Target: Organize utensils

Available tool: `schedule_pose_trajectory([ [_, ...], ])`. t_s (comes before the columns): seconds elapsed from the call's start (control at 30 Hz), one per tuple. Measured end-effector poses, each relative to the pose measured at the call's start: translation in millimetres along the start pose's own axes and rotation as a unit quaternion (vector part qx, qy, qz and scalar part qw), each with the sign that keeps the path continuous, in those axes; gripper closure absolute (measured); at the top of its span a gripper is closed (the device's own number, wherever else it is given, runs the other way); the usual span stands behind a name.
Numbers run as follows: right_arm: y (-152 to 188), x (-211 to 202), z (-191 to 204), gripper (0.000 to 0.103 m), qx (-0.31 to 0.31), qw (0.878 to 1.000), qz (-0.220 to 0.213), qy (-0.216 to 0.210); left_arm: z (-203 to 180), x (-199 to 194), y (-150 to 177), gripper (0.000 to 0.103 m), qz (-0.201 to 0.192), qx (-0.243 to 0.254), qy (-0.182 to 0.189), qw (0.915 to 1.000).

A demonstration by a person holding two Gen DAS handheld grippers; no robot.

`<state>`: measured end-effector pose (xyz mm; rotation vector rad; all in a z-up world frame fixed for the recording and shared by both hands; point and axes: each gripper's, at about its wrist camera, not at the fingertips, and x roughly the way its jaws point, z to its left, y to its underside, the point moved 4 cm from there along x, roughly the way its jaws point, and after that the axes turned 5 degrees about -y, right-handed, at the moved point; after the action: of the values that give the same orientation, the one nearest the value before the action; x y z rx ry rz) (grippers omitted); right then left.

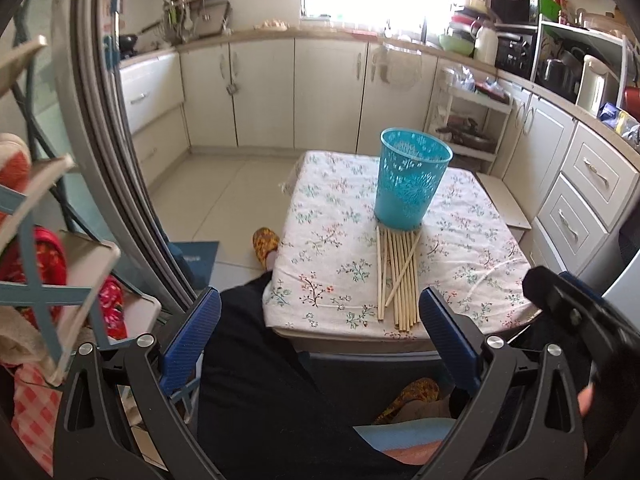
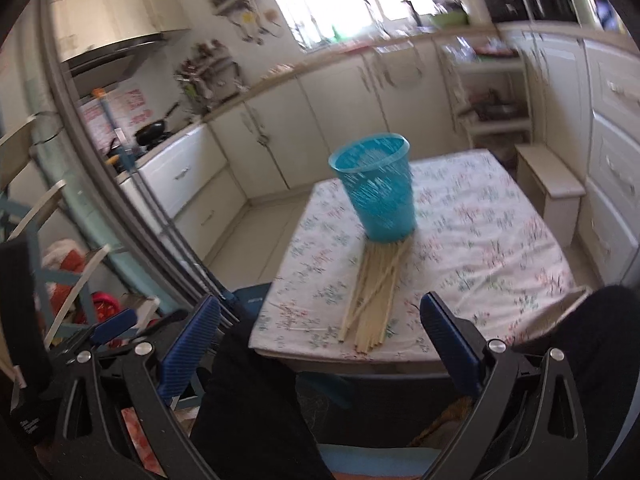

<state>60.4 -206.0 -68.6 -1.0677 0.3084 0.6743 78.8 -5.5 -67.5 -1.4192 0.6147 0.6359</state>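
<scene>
left tongs (image 1: 320,338) agape, empty | right tongs (image 2: 320,338) agape, empty | chopsticks (image 1: 397,276) bundled on table (image 1: 480,240), touching blue basket (image 1: 412,178)

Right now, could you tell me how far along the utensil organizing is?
Nothing looks done yet: the chopsticks all lie bundled on the table in front of the upright blue basket. Nothing is in hand; both grippers, left and right, have jaws open and empty. Every stick remains to be moved.
</scene>
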Motion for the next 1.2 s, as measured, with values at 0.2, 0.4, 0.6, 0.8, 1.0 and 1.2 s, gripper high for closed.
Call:
schedule_pose_trajectory([
  [0.2,2.3,80.7,-54.0,0.027,0.089,0.993,0.076,0.012,-9.8,56.1,-8.9,0.008,0.03,0.018,-0.007,0.9994],
  [0.4,1.5,159.4,-81.5,0.052,0.111,0.986,0.122,0.034,-18.2,99.7,-18.8,0.008,0.059,0.005,0.007,0.9982],
  [0.6,-9.5,213.6,-97.7,0.066,0.134,0.982,0.126,0.034,-23.7,135.1,-26.1,0.008,0.082,0.0,0.01,0.9966],
  [0.8,-13.8,251.0,-111.2,0.087,0.165,0.976,0.144,0.018,-24.9,158.3,-27.5,0.008,0.095,0.0,0.004,0.9955],
  [1.0,-19.1,256.0,-128.2,0.095,0.18,0.974,0.142,-0.004,-30.1,181.2,-32.7,0.008,0.103,0.008,-0.006,0.9947],
  [1.2,-17.8,230.2,-144.5,0.096,0.184,0.971,0.153,-0.02,-57.9,213.7,-50.4,0.008,0.098,0.038,-0.007,0.9945],
])
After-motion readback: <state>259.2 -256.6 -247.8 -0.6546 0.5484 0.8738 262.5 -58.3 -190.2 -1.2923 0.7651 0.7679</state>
